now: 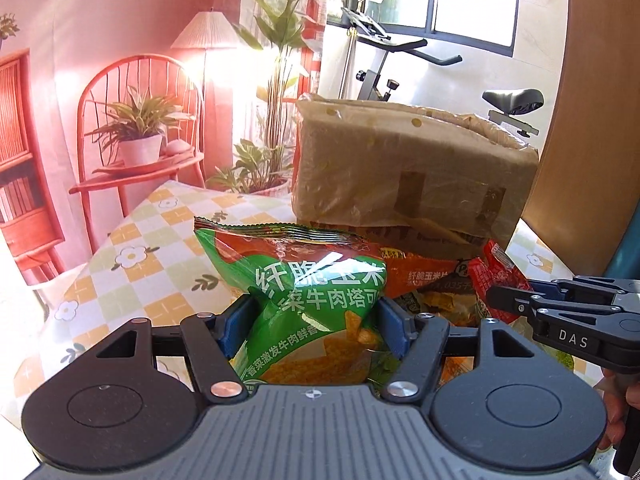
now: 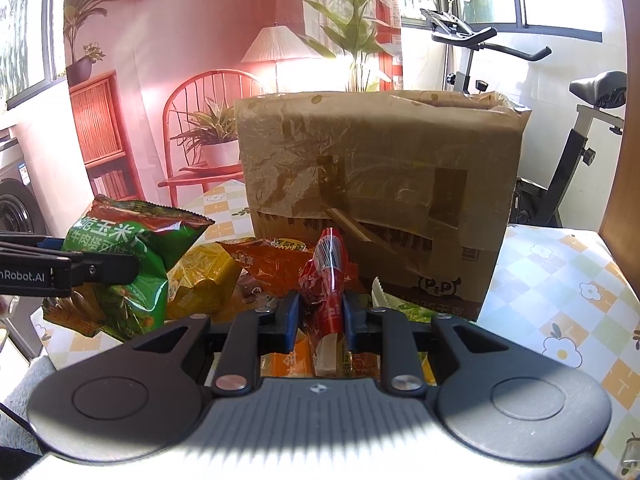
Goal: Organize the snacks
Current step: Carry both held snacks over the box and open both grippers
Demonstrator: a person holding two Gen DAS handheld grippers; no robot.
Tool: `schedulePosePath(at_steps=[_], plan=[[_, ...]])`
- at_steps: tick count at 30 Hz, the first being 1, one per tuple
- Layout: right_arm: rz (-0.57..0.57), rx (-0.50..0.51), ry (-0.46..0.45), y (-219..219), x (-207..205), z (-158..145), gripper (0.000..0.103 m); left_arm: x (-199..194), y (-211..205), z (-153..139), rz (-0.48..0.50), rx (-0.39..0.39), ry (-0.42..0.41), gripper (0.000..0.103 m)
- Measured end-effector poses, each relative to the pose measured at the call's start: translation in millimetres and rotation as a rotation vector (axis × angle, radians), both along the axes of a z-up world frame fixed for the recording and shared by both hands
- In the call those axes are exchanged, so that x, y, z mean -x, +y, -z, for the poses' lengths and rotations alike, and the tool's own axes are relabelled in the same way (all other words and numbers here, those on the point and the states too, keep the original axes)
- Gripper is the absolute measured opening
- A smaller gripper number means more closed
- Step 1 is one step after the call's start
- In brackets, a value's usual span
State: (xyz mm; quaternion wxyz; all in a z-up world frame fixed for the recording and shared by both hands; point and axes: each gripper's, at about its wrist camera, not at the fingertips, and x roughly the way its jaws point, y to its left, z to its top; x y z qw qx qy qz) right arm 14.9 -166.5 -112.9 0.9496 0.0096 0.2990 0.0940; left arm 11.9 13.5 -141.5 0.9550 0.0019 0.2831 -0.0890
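Note:
My left gripper (image 1: 316, 320) is shut on a green corn-chip bag (image 1: 308, 280) and holds it above the table; the bag also shows in the right wrist view (image 2: 120, 264). My right gripper (image 2: 320, 316) is shut on a red snack packet (image 2: 326, 280), which also shows in the left wrist view (image 1: 496, 276). An open taped cardboard box (image 2: 380, 184) stands just behind both. An orange bag (image 2: 272, 260) and a yellow bag (image 2: 204, 280) lie in a pile in front of the box.
The table wears a checked flower cloth (image 2: 560, 280). An exercise bike (image 2: 580, 152) stands behind at the right. A painted backdrop with chair and plants (image 1: 140, 120) hangs behind. A washing machine (image 2: 16, 208) sits far left.

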Motion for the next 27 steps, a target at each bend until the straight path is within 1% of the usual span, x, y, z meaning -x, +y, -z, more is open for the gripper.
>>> schedulePosePath(at_steps=[4,8,10,12,15,18,21,22,24,27], plan=[[0.004,0.005,-0.047,-5.7,-5.7,-16.6,0.024,-11.5,-4.0,-22.7,0.012,-0.031,-0.079,0.069],[0.001,-0.012,-0.094,-17.9,-21.1,-42.5,0.024,-30.4,-10.9,-50.7,0.031,-0.052,-0.150,0.069],[-0.002,-0.012,-0.123,-24.6,-33.0,-58.0,0.024,-48.1,-19.9,-66.3,0.060,-0.060,-0.169,0.070],[0.003,0.009,-0.166,-31.5,-49.4,-77.7,0.024,-67.2,-28.0,-80.8,0.079,-0.065,-0.187,0.069],[0.031,0.051,-0.210,-43.5,-81.2,-101.4,0.024,-102.0,-46.1,-104.5,0.092,-0.096,-0.196,0.070],[0.071,0.050,-0.207,-57.7,-116.0,-112.9,0.024,-141.8,-66.5,-124.9,0.102,-0.142,-0.180,0.070],[0.113,0.021,-0.171,-72.0,-148.6,-112.7,0.024,-184.4,-90.2,-137.5,0.116,-0.203,-0.160,0.070],[0.123,0.015,-0.158,-73.6,-156.7,-110.5,0.024,-198.5,-97.9,-139.0,0.115,-0.216,-0.147,0.070],[0.146,-0.008,-0.125,-80.6,-174.3,-102.4,0.024,-218.9,-108.6,-138.7,0.104,-0.214,-0.125,0.070],[0.183,-0.021,-0.077,-88.9,-192.5,-88.0,0.024,-243.4,-123.4,-126.6,0.090,-0.242,-0.098,0.070]])
